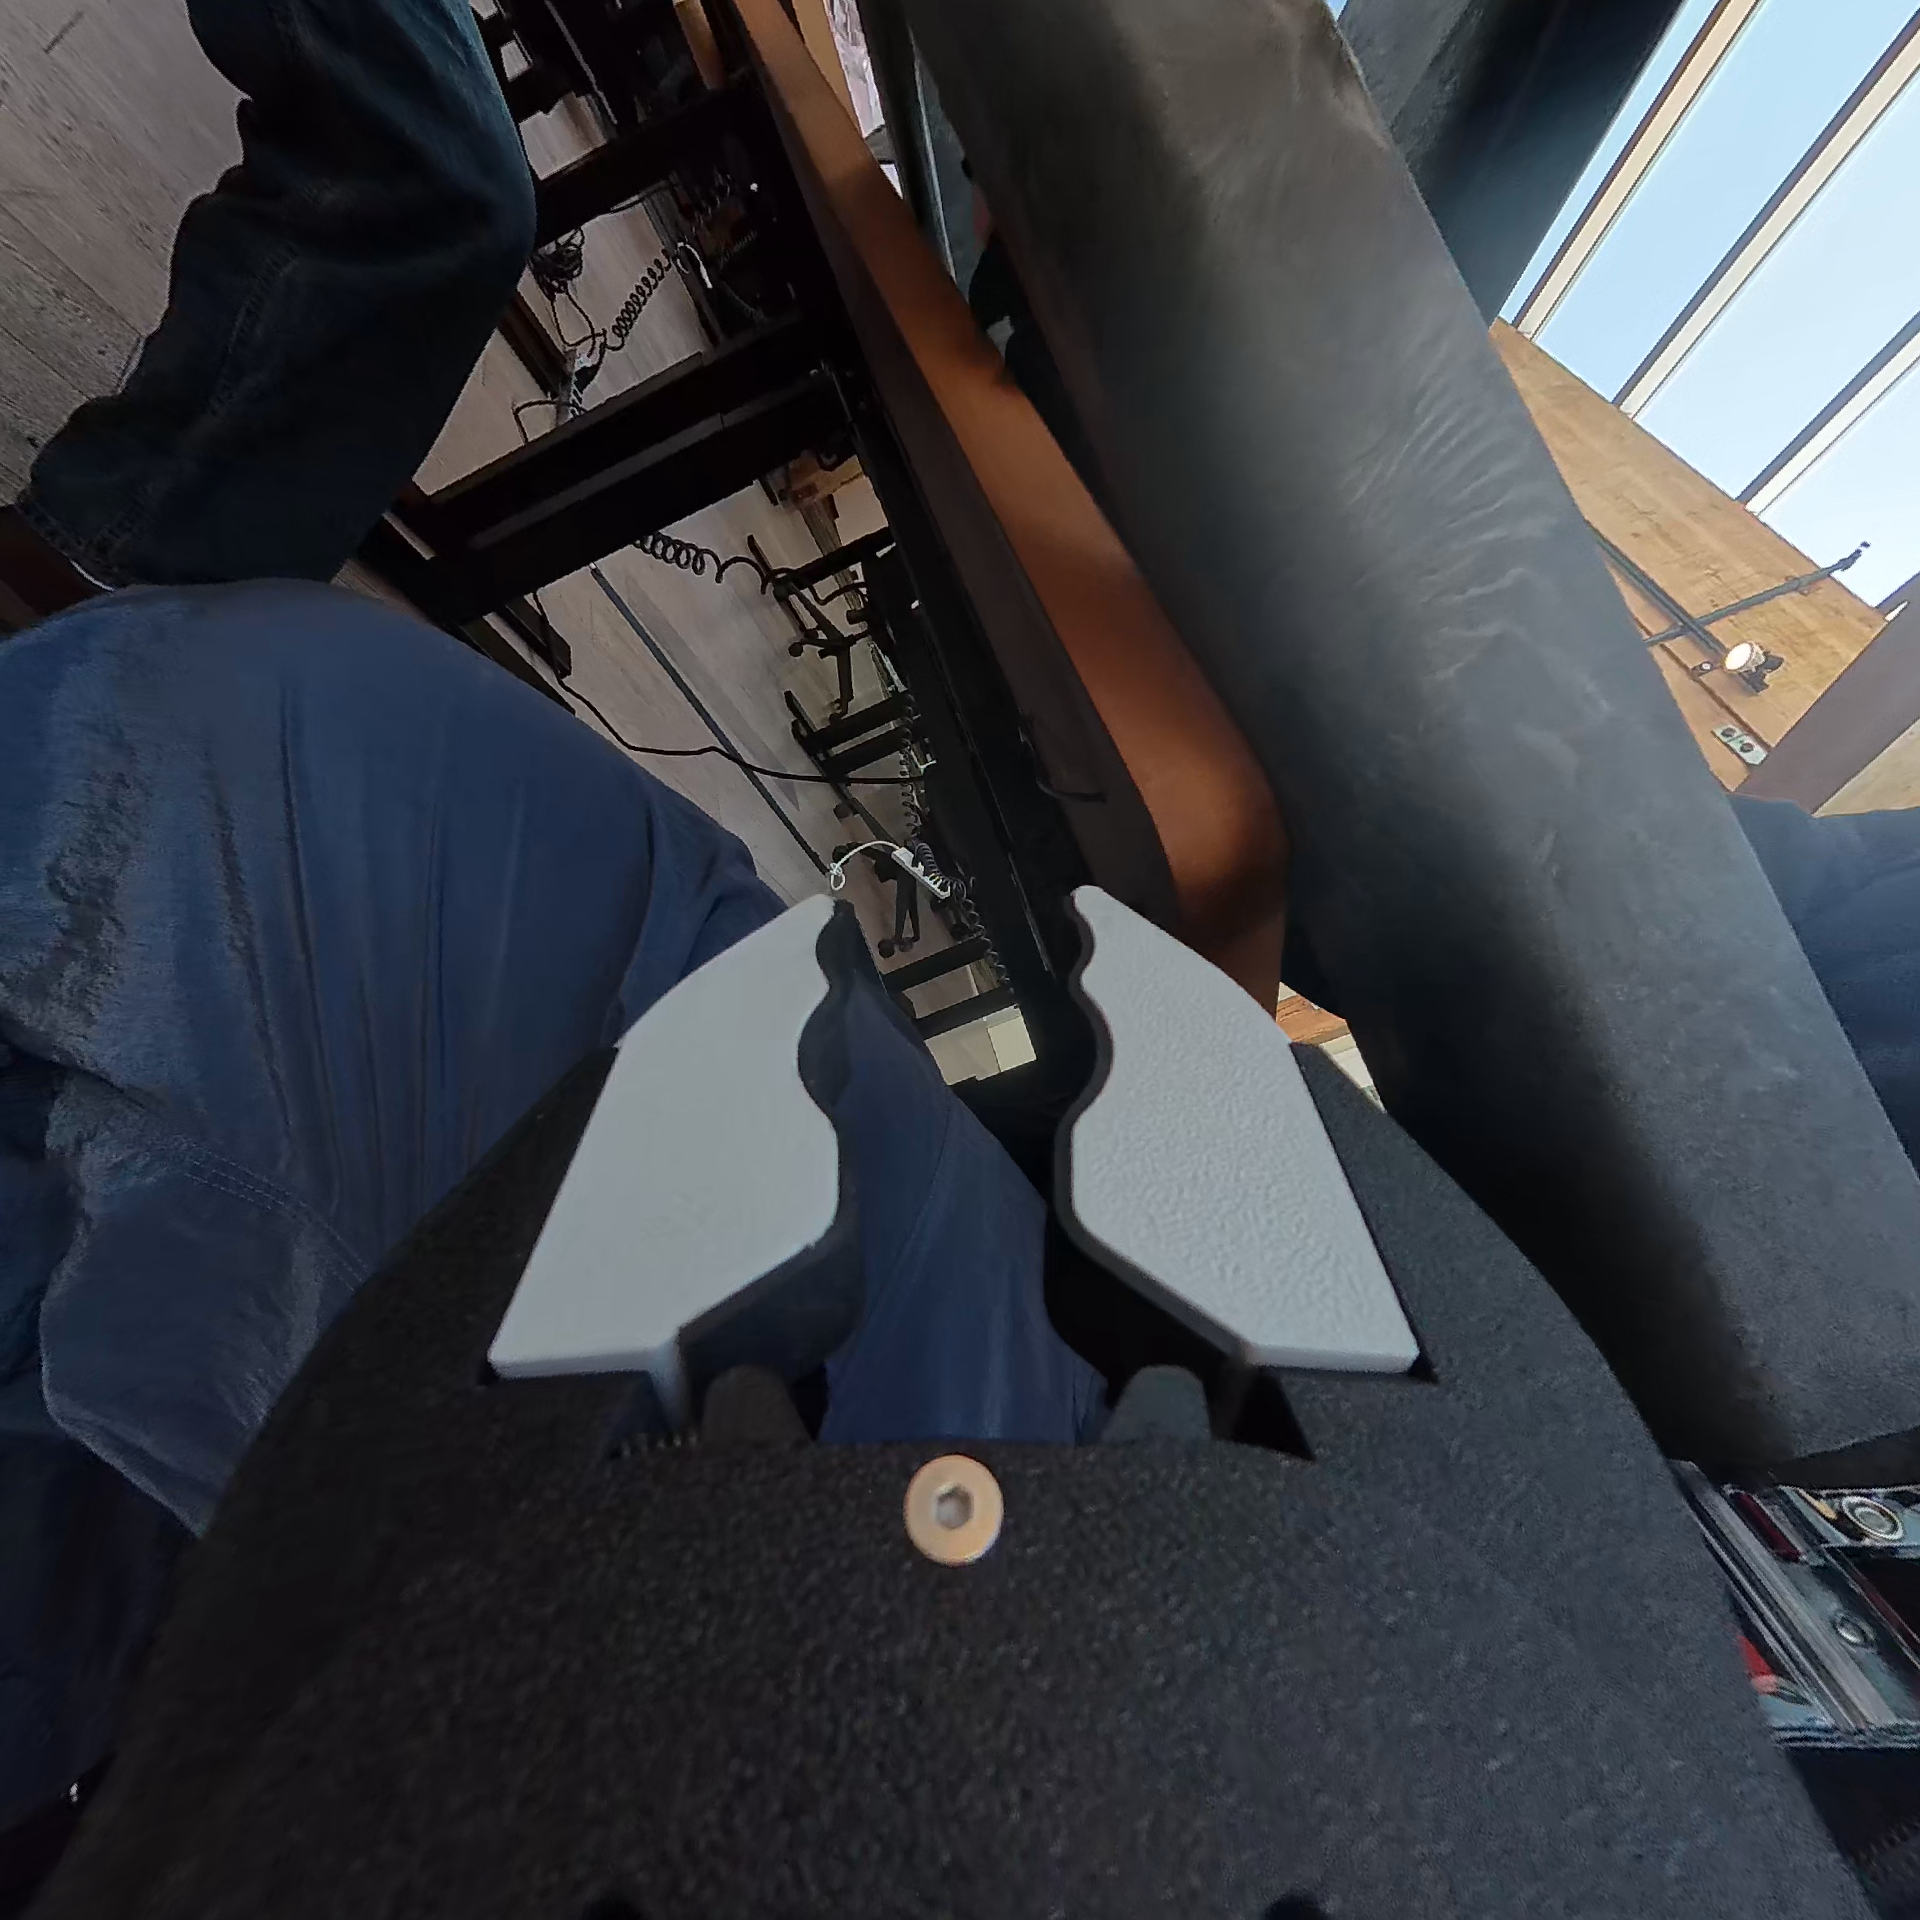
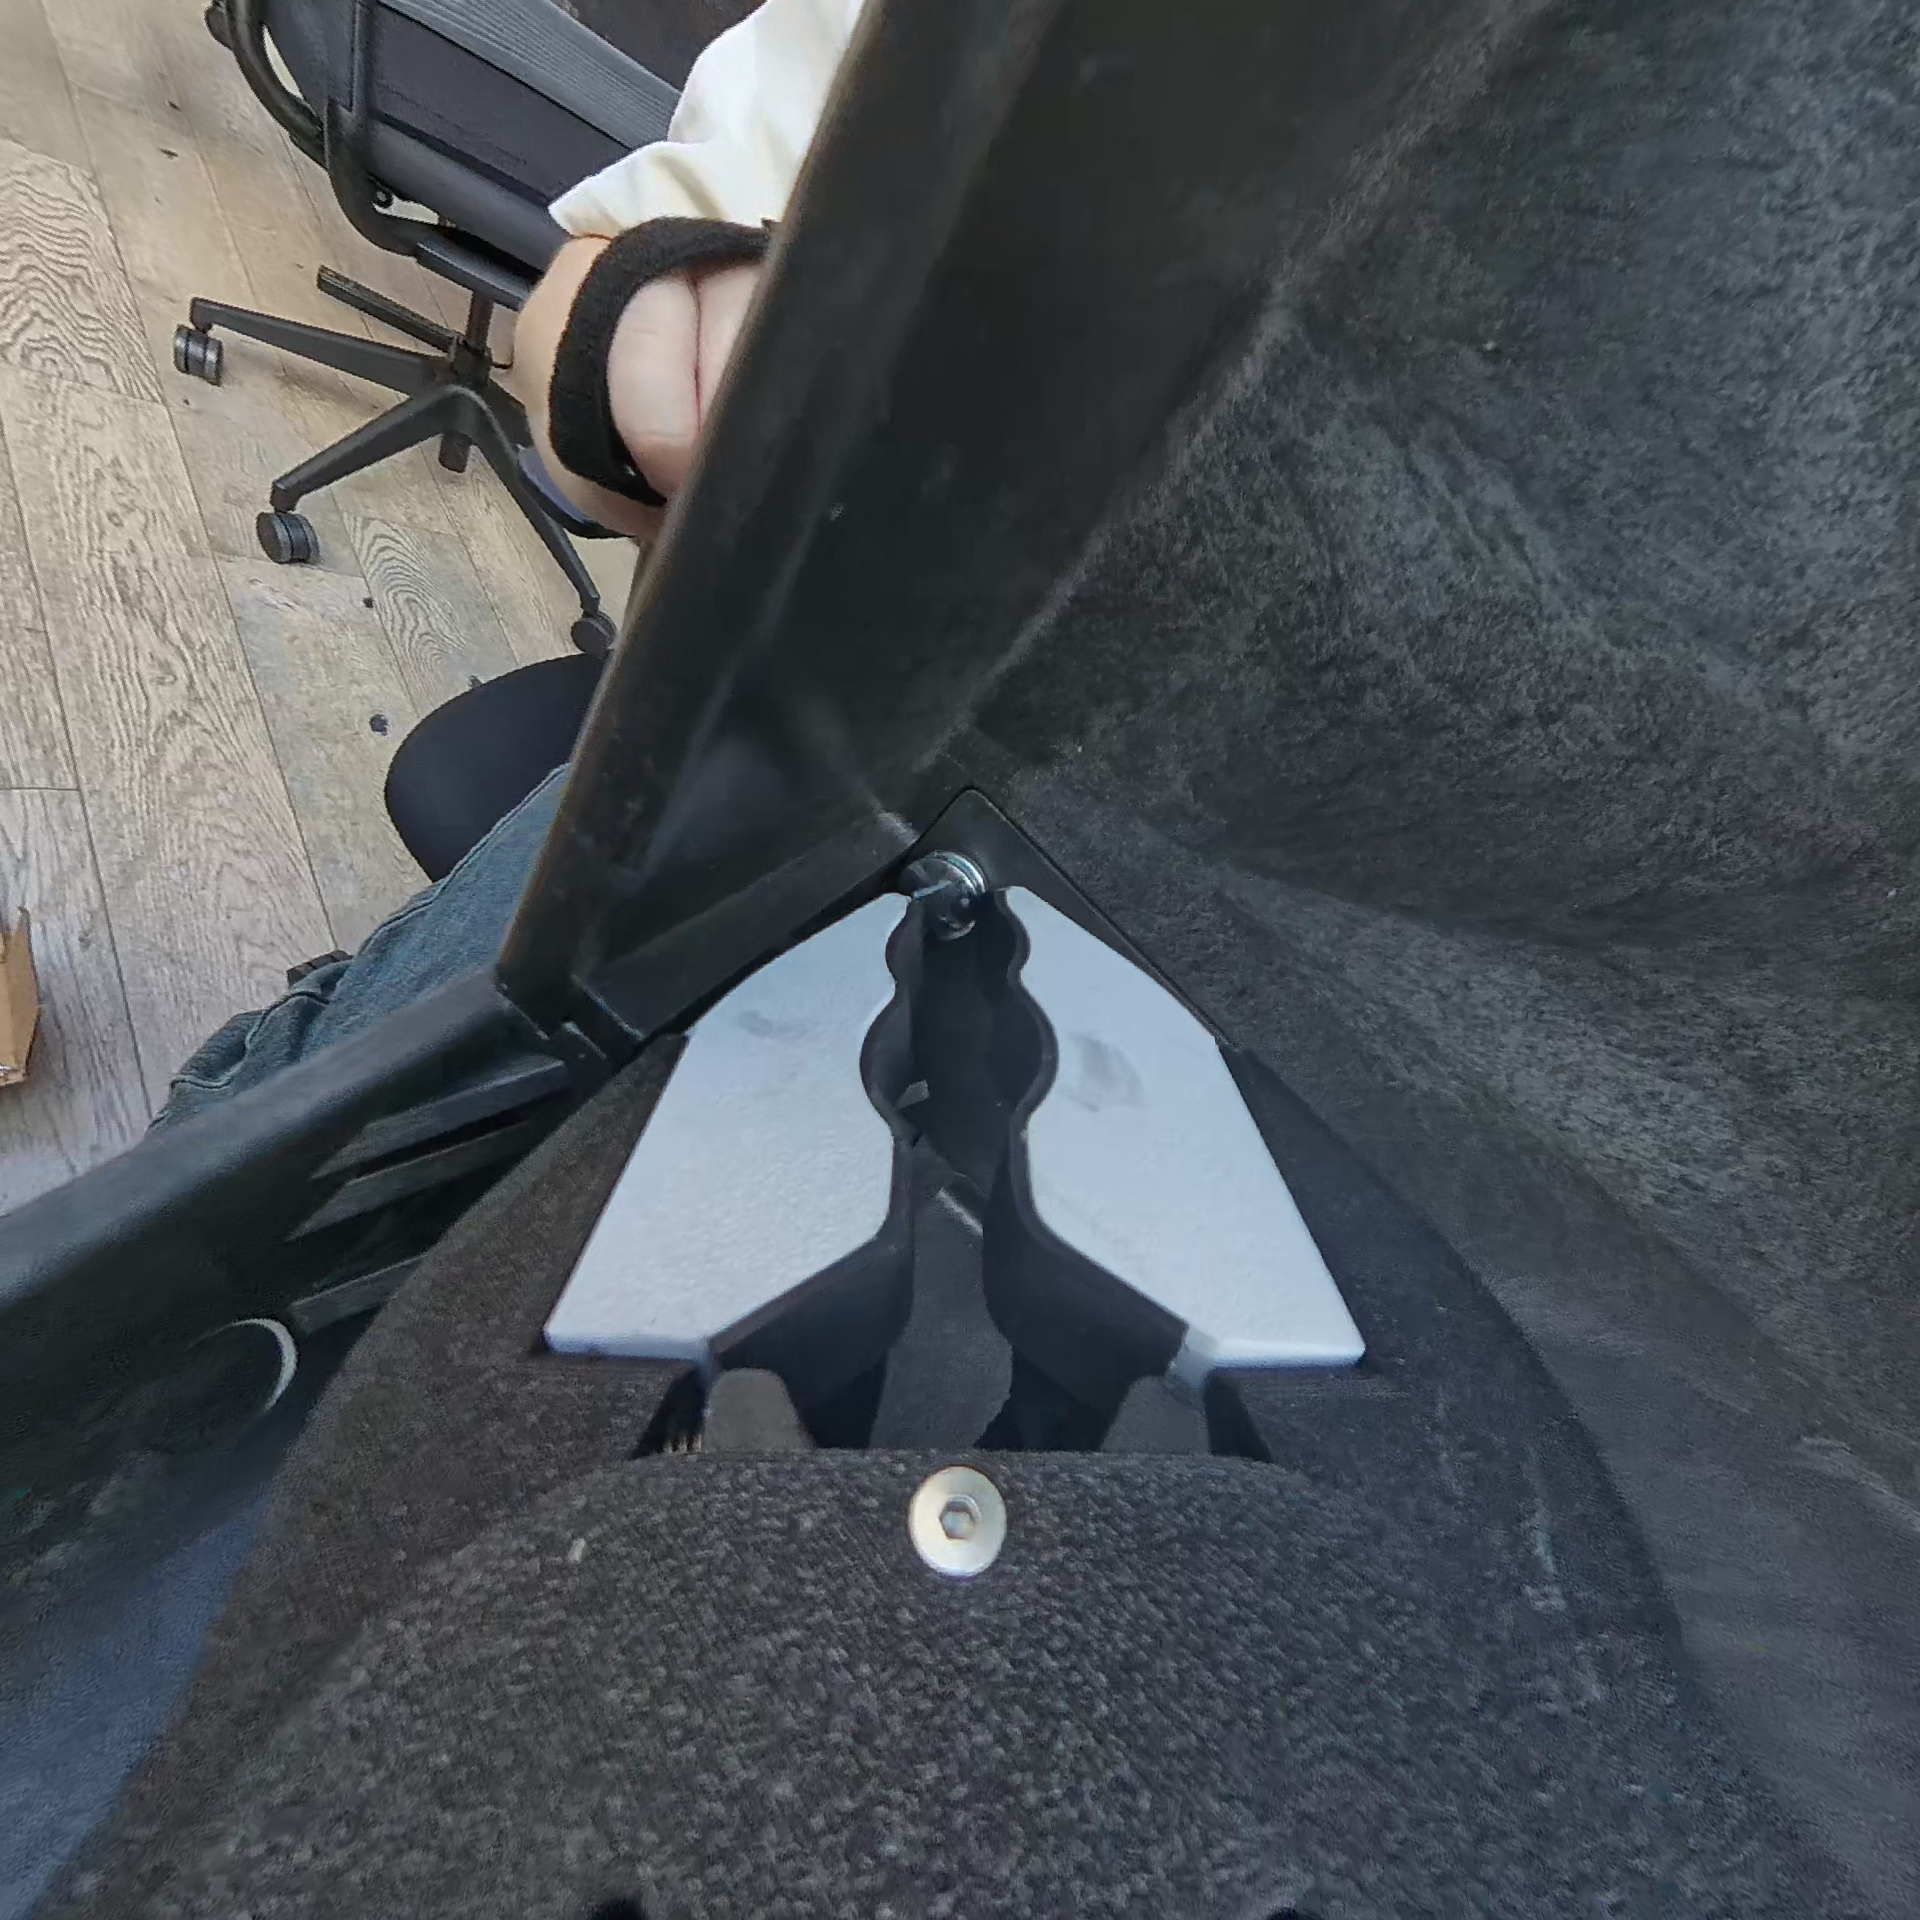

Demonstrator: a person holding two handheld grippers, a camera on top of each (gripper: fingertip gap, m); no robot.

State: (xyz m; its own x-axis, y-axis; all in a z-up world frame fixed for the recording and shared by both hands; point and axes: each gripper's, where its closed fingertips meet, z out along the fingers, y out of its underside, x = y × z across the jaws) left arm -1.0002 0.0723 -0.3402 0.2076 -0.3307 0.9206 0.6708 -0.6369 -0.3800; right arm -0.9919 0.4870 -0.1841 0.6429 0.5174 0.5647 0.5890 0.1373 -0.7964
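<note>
In the right wrist view my right gripper (image 2: pixel 956 909) has its grey fingers (image 2: pixel 790 1122) closed to a narrow gap, and the tips pinch a small silver bolt with a washer (image 2: pixel 948 883). The bolt sits at the corner of a black metal bracket (image 2: pixel 997 842), where a black frame bar (image 2: pixel 790 499) meets a dark felt-covered panel (image 2: pixel 1455 623). In the left wrist view my left gripper (image 1: pixel 956 914) is open, with nothing between its grey fingers (image 1: pixel 707 1143). It hovers by blue cloth (image 1: pixel 312 883) and beside the same dark panel (image 1: pixel 1403 623).
A hand with a black wrist strap (image 2: pixel 644 364) and a white sleeve rests behind the frame bar. A leg in jeans (image 2: pixel 416 935) and a black office chair (image 2: pixel 447 208) stand on the wooden floor (image 2: pixel 125 623). Black table legs and coiled cables (image 1: pixel 665 301) show under a brown tabletop (image 1: pixel 1039 468). Left tips to right tips: about 45 centimeters.
</note>
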